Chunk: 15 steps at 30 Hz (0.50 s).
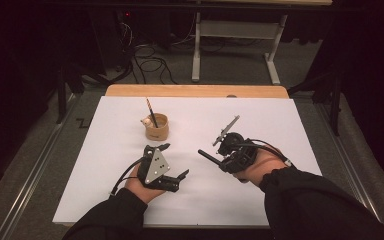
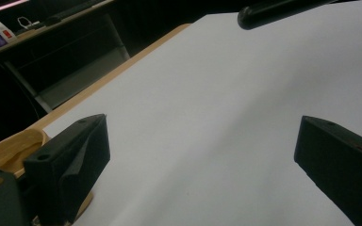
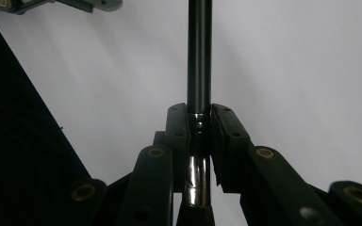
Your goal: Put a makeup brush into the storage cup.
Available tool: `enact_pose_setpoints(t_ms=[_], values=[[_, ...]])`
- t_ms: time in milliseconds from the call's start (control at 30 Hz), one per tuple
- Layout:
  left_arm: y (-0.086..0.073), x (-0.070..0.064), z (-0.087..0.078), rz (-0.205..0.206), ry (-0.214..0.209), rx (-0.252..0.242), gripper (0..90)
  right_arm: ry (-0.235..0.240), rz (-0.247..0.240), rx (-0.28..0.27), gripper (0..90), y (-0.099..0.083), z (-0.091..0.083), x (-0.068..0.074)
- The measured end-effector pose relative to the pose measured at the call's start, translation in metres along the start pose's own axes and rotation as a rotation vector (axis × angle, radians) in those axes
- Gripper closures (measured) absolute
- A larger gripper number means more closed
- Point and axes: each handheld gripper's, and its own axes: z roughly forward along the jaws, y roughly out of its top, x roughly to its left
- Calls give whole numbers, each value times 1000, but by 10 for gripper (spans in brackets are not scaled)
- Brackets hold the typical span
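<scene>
My right gripper [image 3: 199, 117] clamps a slick, stiff black pen [image 3: 199, 56] mid-barrel near the table's [image 1: 260, 115] middle, likely light but apt to slip; my left gripper [image 1: 172, 161] gapes empty.

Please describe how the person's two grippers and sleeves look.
Both grippers are black, each with two jaws. The left gripper carries a grey three-cornered plate with small dots, and a black cable trails from it. The right gripper also trails a black cable. Both sleeves are black.

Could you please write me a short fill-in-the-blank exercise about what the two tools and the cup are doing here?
1. The right tool is shut on a black ____.
2. The left tool has its jaws ____.
3. The wooden cup holds a ____ standing tilted.
4. The cup stands on a ____ sheet.

Missing words: pen; open; pencil; white
</scene>
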Motion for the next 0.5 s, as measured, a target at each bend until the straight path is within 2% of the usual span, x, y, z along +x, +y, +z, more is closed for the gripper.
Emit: enact_pose_setpoints(t_ms=[200, 500], values=[[2, -5, 0, 59, 17, 1, 61, 6, -18, 18, 799, 5, 2, 5], [2, -8, 1, 97, 28, 11, 71, 17, -43, 48, 799, 10, 6, 10]])
